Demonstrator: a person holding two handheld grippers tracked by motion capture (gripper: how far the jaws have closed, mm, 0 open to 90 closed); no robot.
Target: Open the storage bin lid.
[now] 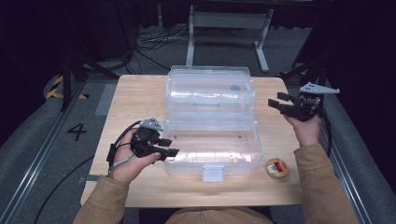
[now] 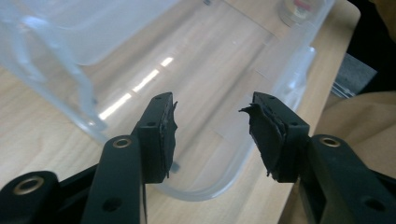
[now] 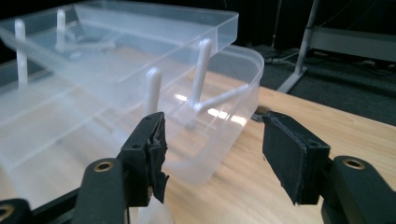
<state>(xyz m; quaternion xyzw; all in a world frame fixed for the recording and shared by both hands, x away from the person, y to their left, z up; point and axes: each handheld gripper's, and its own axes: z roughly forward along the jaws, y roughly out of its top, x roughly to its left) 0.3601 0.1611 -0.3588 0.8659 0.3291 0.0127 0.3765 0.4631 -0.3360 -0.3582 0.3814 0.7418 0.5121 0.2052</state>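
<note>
A clear plastic box (image 1: 211, 116) lies opened flat on the wooden table (image 1: 135, 93), one half toward me and the deeper half behind it. My left gripper (image 1: 169, 146) hovers at the near half's left corner, open, jaws pointing right. In the left gripper view, my left gripper (image 2: 212, 109) has nothing between its pads, and the box (image 2: 187, 60) rim curves just beyond them. My right gripper (image 1: 274, 100) is held off the far half's right side, open, pointing left. In the right gripper view, my right gripper (image 3: 212, 123) is empty, facing the box (image 3: 116, 70) corner and its white inner posts.
A small round jar (image 1: 277, 168) with a red and yellow top stands on the table at the front right, near the box's corner; this jar (image 2: 299, 9) also appears past the box in the left gripper view. Table legs and cables lie beyond the far edge.
</note>
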